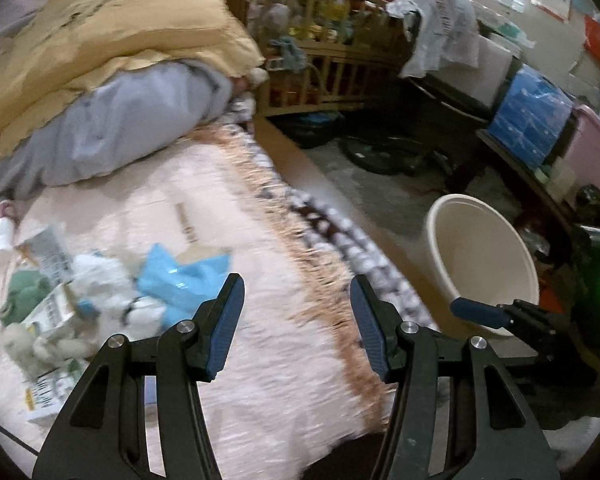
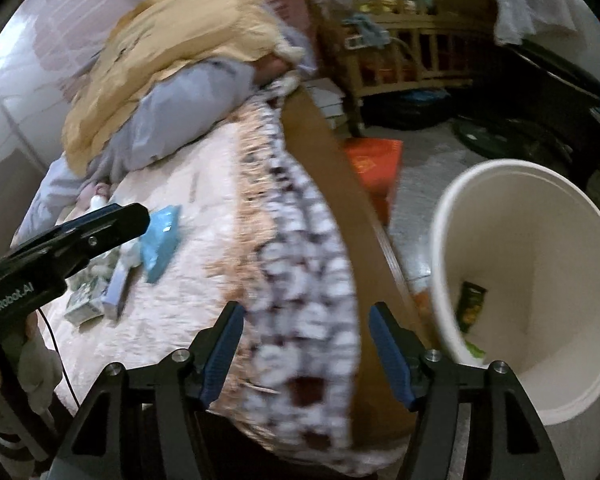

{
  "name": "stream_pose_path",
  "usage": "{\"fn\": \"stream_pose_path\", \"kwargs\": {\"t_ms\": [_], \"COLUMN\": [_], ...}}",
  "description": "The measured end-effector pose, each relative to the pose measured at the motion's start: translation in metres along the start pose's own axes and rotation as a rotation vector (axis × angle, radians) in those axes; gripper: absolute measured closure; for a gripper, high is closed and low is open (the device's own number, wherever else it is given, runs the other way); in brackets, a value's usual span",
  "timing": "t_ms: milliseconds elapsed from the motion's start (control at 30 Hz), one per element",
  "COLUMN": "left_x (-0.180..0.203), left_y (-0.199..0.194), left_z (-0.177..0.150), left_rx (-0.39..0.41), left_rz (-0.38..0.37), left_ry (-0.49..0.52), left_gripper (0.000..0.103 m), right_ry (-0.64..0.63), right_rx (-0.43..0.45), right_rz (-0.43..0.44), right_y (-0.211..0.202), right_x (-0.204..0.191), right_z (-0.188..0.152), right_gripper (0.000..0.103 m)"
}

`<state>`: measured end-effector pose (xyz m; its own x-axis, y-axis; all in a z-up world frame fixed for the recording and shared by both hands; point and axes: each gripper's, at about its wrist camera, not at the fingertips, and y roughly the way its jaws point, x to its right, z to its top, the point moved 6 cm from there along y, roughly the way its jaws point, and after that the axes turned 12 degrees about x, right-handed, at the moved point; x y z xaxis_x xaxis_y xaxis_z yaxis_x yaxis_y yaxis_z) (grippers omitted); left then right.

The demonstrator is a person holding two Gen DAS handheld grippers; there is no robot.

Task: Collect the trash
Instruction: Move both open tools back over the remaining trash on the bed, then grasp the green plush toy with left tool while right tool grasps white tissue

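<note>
A pile of trash lies on the pink bed cover at the left: a crumpled blue plastic wrapper, white crumpled paper and printed cartons. The blue wrapper also shows in the right wrist view. My left gripper is open and empty above the bed, right of the pile. A white bin stands on the floor beside the bed; in the right wrist view it holds a dark snack packet. My right gripper is open and empty over the bed edge, next to the bin.
A yellow quilt and grey bedding are heaped at the head of the bed. A wooden crib full of things stands beyond. An orange box lies on the floor. Dark furniture and a blue box are at the right.
</note>
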<state>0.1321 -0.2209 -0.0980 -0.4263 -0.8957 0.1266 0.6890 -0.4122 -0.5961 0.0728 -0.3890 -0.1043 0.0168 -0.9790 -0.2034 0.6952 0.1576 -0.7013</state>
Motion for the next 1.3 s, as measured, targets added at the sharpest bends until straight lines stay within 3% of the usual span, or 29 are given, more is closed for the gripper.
{"fn": "stream_pose_path", "kwargs": {"t_ms": [433, 900, 1100, 1300], "left_x": [-0.088, -0.202, -0.247, -0.281], "left_y": [-0.041, -0.096, -0.108, -0.11], "left_z": [-0.016, -0.043, -0.049, -0.05], "left_rx": [0.003, -0.014, -0.017, -0.016], "left_rz": [0.118, 0.246, 0.292, 0.319], "left_ry": [-0.08, -0.2, -0.264, -0.311], "left_gripper": [0.049, 0.049, 0.049, 0.049], "right_ry": [-0.137, -0.218, -0.27, -0.315], "right_rx": [-0.049, -0.066, -0.075, -0.136], "right_rz": [0.103, 0.206, 0.269, 0.273], "right_y": [0.027, 0.055, 0.08, 0.125], "right_x": [-0.086, -0.151, -0.191, -0.217], "right_z": [0.002, 0.014, 0.029, 0.03], "right_gripper": [0.034, 0.033, 0.032, 0.032]}}
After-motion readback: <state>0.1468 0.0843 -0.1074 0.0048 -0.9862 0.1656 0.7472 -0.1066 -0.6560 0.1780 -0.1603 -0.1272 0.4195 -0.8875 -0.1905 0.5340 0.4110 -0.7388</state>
